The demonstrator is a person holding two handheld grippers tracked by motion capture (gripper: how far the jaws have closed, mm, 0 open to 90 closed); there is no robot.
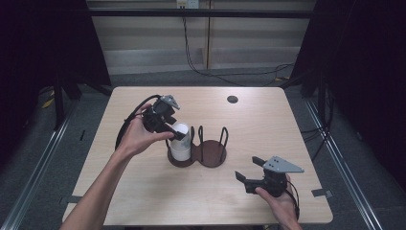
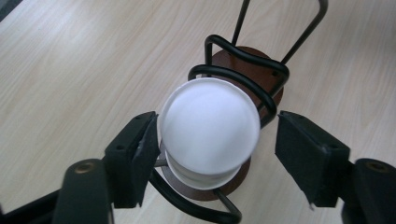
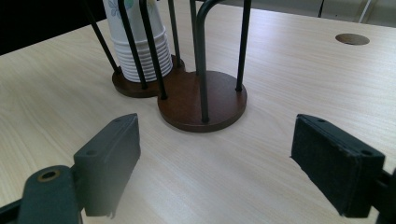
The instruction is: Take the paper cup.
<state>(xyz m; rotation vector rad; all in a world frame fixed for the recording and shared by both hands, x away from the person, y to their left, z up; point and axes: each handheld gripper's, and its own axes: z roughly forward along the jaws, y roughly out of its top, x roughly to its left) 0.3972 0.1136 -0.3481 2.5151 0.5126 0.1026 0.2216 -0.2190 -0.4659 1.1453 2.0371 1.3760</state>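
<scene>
We see the left gripper [image 2: 210,140] over the stack of paper cups [image 2: 208,130] in the left bay of the cup holder [image 1: 210,154]; one pad [image 2: 150,140] touches the top cup, the other stands clear. The stack's base is hidden. The right gripper [image 1: 249,172] rests near right, jaws wide apart, holding nothing.

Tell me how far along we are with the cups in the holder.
Done: the stack of white paper cups stands upside down in one ring of the wire cup holder; its other ring is bare. In hand: the left gripper straddles the top cup, one pad touching, the other apart. Left, probably: close, lift that cup off and set it down. The right gripper waits open near the holder.
</scene>
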